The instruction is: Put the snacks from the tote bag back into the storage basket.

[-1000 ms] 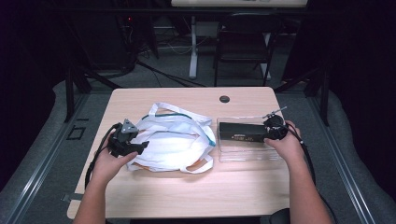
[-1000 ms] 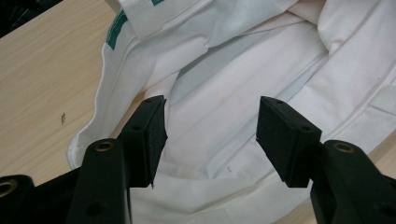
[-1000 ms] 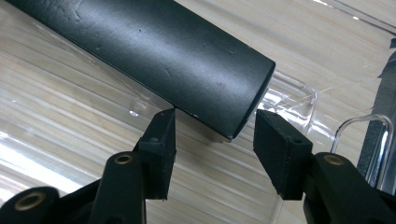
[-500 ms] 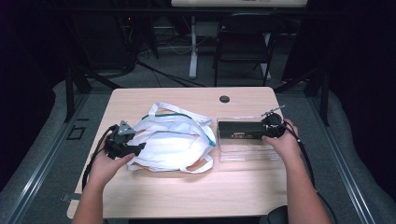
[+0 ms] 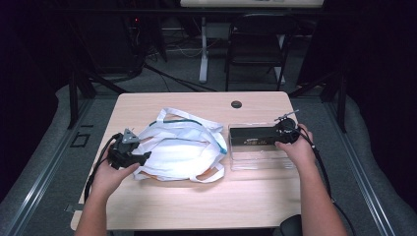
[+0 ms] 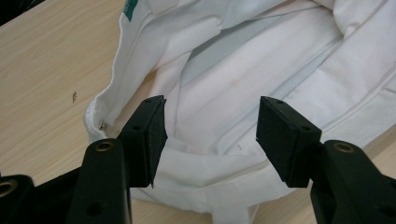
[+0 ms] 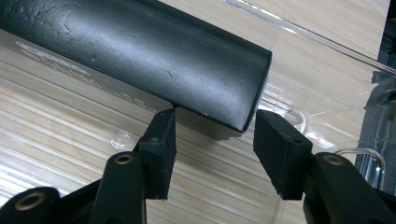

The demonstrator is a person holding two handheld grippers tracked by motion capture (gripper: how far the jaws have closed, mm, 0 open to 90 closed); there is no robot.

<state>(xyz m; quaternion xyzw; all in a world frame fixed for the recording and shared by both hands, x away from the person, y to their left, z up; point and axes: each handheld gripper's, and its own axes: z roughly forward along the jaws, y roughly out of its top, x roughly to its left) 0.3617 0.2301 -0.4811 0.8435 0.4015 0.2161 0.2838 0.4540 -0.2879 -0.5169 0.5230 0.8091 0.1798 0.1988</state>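
A white cloth bag (image 5: 182,150) with long straps lies crumpled on the left half of the wooden table (image 5: 196,201). My left gripper (image 5: 129,156) sits at the bag's left edge; in the left gripper view its jaws stand open over a fold of the bag (image 6: 261,70). A long black box (image 5: 255,136) rests in a clear plastic tray (image 5: 260,160) on the right. My right gripper (image 5: 285,135) is at the box's right end, open, with the box end (image 7: 154,51) just beyond its fingertips.
A round black grommet (image 5: 236,104) sits near the table's far edge. Behind the table stand a dark chair (image 5: 260,44) and a white desk leg (image 5: 203,49). Bare wood stretches along the table's front edge.
The right gripper has shifted slightly left and down at the box's end. The left gripper has barely moved at the bag's edge.
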